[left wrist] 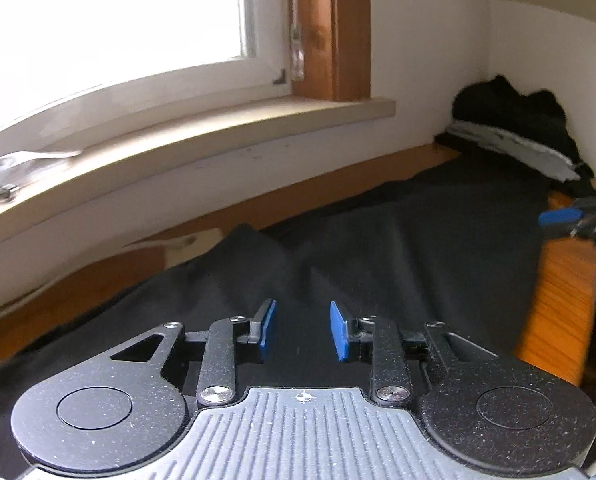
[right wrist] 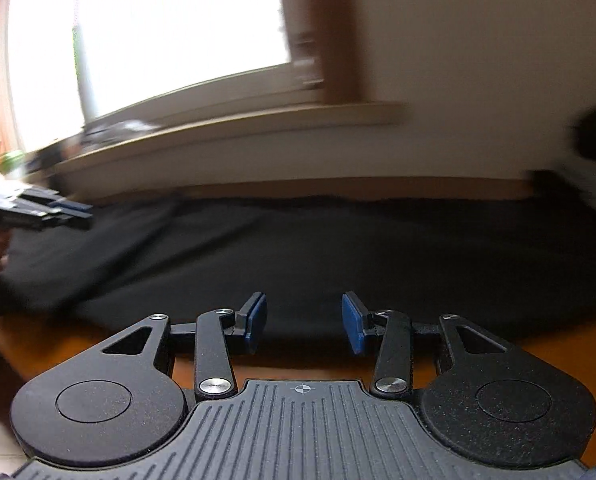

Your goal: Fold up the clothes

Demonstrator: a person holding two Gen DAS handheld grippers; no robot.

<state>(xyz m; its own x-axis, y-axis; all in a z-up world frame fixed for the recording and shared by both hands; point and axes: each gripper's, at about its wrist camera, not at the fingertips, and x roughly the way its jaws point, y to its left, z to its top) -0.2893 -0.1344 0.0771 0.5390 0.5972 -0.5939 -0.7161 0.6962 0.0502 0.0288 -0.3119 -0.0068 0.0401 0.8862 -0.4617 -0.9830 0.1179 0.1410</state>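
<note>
1. A dark garment (left wrist: pixel 378 248) lies spread flat on a wooden table (left wrist: pixel 554 312), filling the middle and lower part of the left wrist view. In the right wrist view it is a broad dark band across the centre. Spread out like this, it is likely laid ready for a fold.

2. The left tongs (left wrist: pixel 302 330) stand partly open over the cloth at the bottom centre of their view. Nothing is between the blue pads (left wrist: pixel 340 336).

3. The right tongs (right wrist: pixel 304 322) are also partly open and hold nothing. They sit over the near edge of the garment, where cloth meets bare wood. That view is blurred, so fine detail is lost.

4. Each tool shows in the other's view at opposite ends of the cloth, which suggests the person means to take both ends at once.

5. The garment's long axis runs left to right in the right wrist view, along the wall under the window sill (left wrist: pixel 201 136). Which end is top or hem I cannot tell.

6. A pile of dark and pale clothes (left wrist: pixel 514 136) sits in the corner at upper right of the left wrist view, seemingly just beyond the garment's far end.
</note>
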